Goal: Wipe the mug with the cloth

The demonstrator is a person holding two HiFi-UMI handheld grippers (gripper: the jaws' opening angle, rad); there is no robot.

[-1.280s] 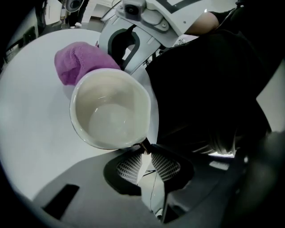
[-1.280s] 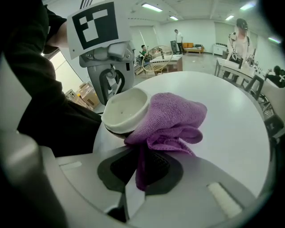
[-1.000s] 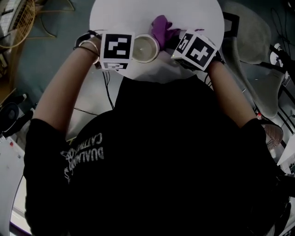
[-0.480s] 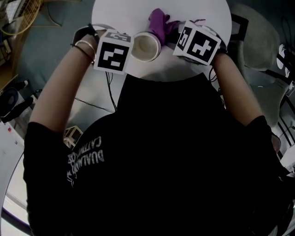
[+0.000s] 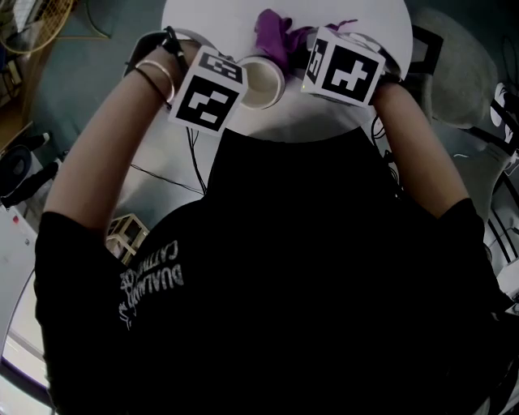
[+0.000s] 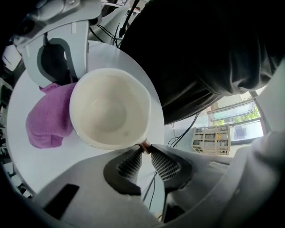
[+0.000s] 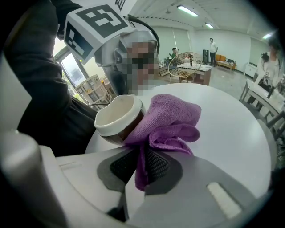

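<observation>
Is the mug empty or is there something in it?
Empty. The left gripper view looks straight into the mug: its pale inside is bare down to the bottom, with no liquid.

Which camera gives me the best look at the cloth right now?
The right gripper view: the cloth fills the centre, pinched in the right gripper and lying against the side of the mug. The left gripper view shows only a bunch of it beside the mug; the head view shows just a small purple patch.

round white table (image 5: 219,24): one
cream-lined brown ceramic mug (image 5: 259,81): one
crumpled purple terry cloth (image 5: 274,34): one
grey two-jaw grippers: two, left gripper (image 6: 144,150) and right gripper (image 7: 140,153)
</observation>
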